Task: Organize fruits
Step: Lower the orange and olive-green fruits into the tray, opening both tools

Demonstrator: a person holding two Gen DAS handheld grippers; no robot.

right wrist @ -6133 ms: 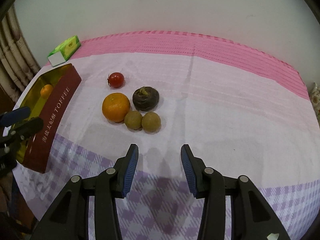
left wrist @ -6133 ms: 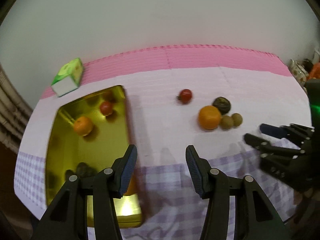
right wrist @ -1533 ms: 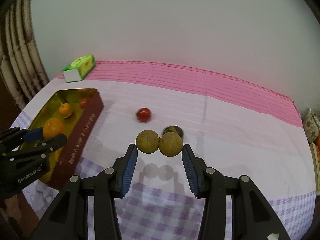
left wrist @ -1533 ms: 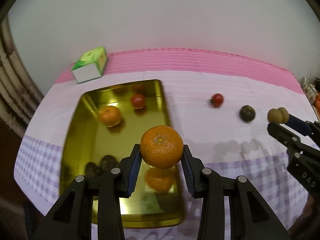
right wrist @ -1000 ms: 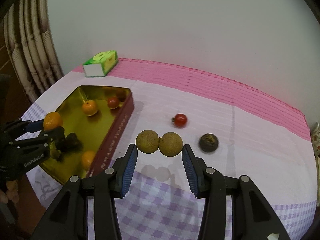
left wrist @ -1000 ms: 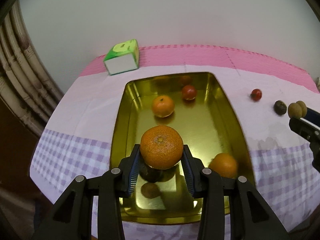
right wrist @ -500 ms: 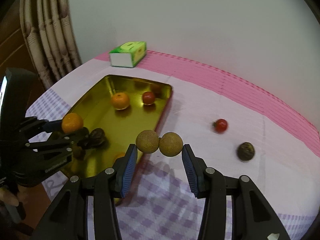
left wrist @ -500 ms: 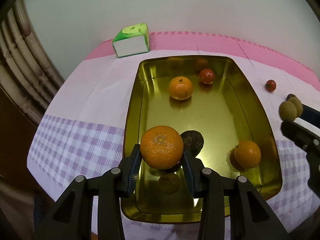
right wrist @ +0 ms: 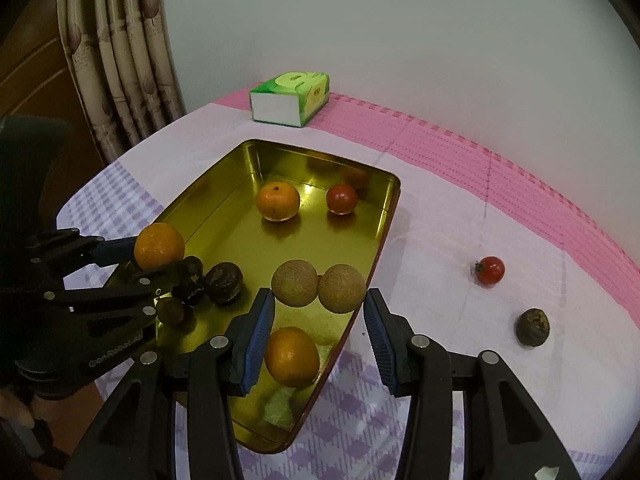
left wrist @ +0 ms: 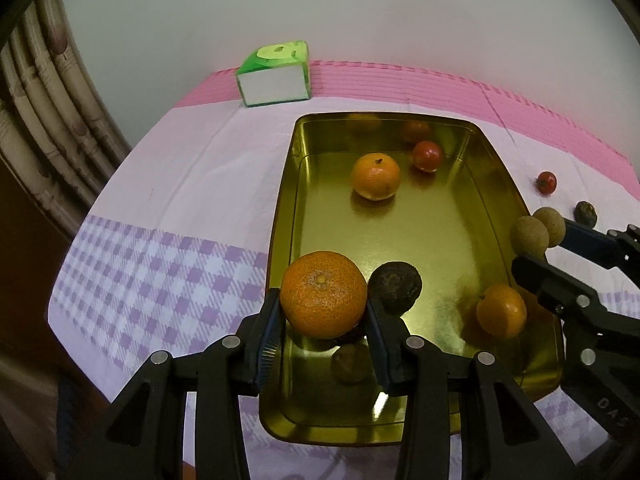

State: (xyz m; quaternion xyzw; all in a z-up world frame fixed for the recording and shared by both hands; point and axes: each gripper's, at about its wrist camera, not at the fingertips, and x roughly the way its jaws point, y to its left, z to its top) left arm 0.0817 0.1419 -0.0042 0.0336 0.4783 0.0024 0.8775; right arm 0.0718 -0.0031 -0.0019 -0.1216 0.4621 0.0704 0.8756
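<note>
My left gripper (left wrist: 323, 312) is shut on an orange (left wrist: 323, 294) and holds it over the near left part of the gold tin tray (left wrist: 448, 236). It also shows in the right wrist view (right wrist: 159, 246). My right gripper (right wrist: 319, 289) is shut on two brown round fruits (right wrist: 319, 285) joined side by side, held over the tray's right rim (right wrist: 382, 224); they show in the left wrist view (left wrist: 538, 230). In the tray lie two oranges (left wrist: 376, 176) (left wrist: 501, 310), a red tomato (left wrist: 427, 155) and dark fruits (left wrist: 395, 287).
A red tomato (right wrist: 490, 270) and a dark fruit (right wrist: 532, 326) lie on the cloth right of the tray. A green tissue box (right wrist: 290, 98) stands at the table's far edge. A curtain (right wrist: 120, 60) hangs at the left. The wall is close behind.
Both grippers have moved left with their fruit. The orange is now lower over the tray's near left, and the two brown fruits have come over the tray's right rim.
</note>
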